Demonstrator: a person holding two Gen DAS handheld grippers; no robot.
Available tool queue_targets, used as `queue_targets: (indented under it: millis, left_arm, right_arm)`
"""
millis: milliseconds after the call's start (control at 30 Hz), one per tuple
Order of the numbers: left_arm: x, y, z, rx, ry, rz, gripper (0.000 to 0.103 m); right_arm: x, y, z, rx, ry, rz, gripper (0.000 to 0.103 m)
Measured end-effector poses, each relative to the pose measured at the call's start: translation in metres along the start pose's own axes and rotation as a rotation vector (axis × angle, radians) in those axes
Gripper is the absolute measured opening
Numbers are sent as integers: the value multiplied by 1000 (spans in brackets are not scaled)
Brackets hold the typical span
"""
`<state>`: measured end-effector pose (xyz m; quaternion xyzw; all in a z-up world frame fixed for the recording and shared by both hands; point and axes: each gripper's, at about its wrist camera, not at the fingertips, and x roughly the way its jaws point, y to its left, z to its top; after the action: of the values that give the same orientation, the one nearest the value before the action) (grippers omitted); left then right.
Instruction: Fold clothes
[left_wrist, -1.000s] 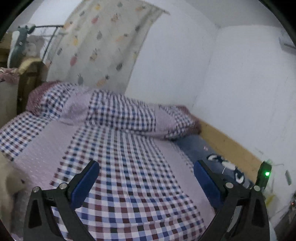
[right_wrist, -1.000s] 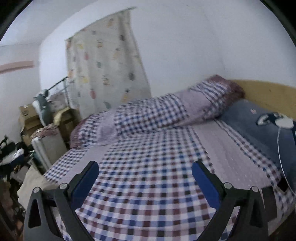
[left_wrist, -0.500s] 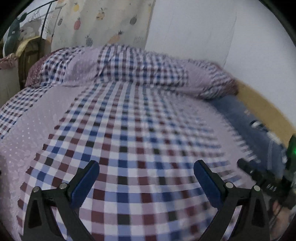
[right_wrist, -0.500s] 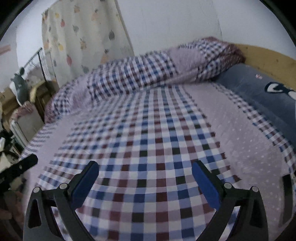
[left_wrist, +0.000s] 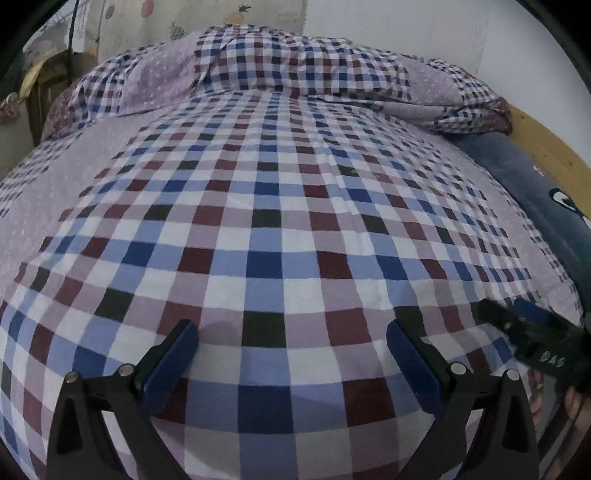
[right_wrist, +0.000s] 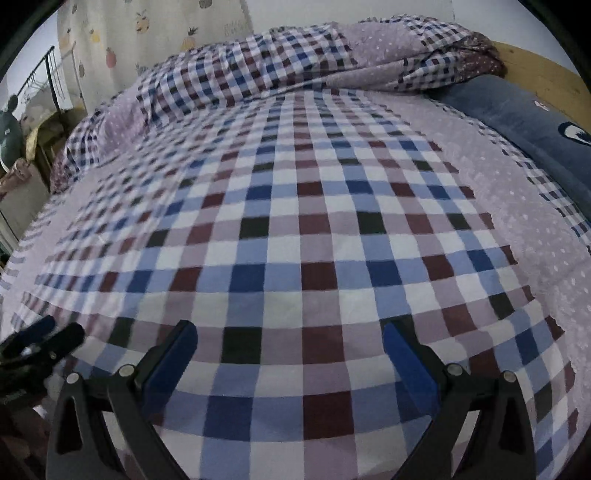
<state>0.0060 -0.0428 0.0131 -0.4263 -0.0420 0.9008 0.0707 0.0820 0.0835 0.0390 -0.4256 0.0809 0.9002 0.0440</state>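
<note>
Both grippers hang low over the bed, side by side, each camera looking along its fingers toward the far wall.

Left gripper (left_wrist: 291, 334): jaws spread wide, nothing between the blue pads (left_wrist: 171, 363). Only the checked bedsheet (left_wrist: 266, 221) lies beneath the gap.

Right gripper (right_wrist: 290, 334): jaws likewise wide apart, nothing held. In the left wrist view it shows at the right edge, dark and blurred, just above the sheet. In the right wrist view the other gripper shows blurred at the lower left edge.

Clothes to fold: no garment can be made out in either view. The sheet lies flat and nearly smooth across the mattress.

Far end of bed: a rolled quilt (left_wrist: 295, 66) in the same check with dotted lilac panels. A dark blue pillow (right_wrist: 517, 110) lies along the right side against the wooden bed frame (right_wrist: 543, 70). Fruit-print curtain (right_wrist: 155, 40) hangs behind the quilt.
</note>
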Motion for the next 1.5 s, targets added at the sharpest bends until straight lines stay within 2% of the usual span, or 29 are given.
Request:
queue_targets:
  millis: [100, 267, 467, 933, 1500]
  left_arm:
    - [9, -8, -2, 27, 22, 46, 103]
    - [16, -18, -1, 74, 31, 105, 103]
    - [20, -19, 6, 76, 25, 111, 103]
    - [14, -24, -9, 66, 21, 120, 103]
    - [16, -18, -6, 65, 30, 110, 103]
  right_arm:
    - [11, 1, -3, -3, 47, -14, 103]
    - [15, 1, -5, -21, 43, -30, 103]
    - [16, 7, -8, -50, 40, -48, 103]
    - [12, 7, -7, -72, 36, -35, 103]
    - [9, 7, -8, -70, 33, -31, 103]
